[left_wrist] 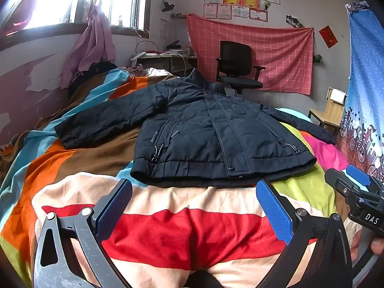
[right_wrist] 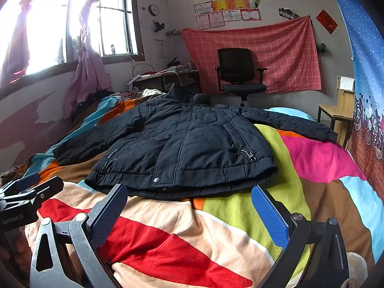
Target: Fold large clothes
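Observation:
A dark navy padded jacket [left_wrist: 211,132] [right_wrist: 192,144] lies spread face up on a striped, many-coloured bedspread [left_wrist: 168,228] [right_wrist: 192,228], zipped, sleeves stretched out to both sides, hem toward me. My left gripper [left_wrist: 194,201] hovers open just short of the hem, nothing between its blue pads. My right gripper [right_wrist: 189,206] is open too, near the hem's right half. In the left wrist view the right gripper [left_wrist: 357,187] shows at the right edge; in the right wrist view the left gripper [right_wrist: 31,189] shows at the left edge.
A black office chair [left_wrist: 237,67] stands beyond the bed before a pink checked cloth on the wall. A cluttered desk [left_wrist: 165,58] sits under the window. A wooden stool [right_wrist: 336,117] and a blue patterned curtain [right_wrist: 367,96] stand at the right.

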A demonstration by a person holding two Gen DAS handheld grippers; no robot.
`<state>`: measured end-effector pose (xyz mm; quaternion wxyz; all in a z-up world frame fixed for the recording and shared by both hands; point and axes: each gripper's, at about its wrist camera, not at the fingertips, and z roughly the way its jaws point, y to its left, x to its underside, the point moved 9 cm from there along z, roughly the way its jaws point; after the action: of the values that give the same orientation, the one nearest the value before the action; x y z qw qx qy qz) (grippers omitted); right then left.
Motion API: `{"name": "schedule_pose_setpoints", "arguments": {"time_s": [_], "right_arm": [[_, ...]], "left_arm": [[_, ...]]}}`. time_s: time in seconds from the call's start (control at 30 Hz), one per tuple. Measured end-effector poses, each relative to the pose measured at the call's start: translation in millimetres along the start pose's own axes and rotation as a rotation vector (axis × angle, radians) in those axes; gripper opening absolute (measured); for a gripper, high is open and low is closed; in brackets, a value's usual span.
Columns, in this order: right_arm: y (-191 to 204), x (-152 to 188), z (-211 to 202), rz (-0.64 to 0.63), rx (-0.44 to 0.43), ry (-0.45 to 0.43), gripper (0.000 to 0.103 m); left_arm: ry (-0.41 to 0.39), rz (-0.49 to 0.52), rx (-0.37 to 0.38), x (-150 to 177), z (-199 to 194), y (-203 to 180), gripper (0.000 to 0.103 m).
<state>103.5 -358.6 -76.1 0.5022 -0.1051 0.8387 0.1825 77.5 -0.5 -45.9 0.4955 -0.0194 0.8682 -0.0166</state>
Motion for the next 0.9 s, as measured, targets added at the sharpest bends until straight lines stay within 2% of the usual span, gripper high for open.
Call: {"name": "schedule_pose_setpoints", "arguments": {"time_s": [0.9], "right_arm": [[-0.7,0.7,0.6,0.001,0.0,0.001,0.103]], "left_arm": [[-0.005,0.014,0.004,-1.1,2.4,-3.2,0.101]]}}
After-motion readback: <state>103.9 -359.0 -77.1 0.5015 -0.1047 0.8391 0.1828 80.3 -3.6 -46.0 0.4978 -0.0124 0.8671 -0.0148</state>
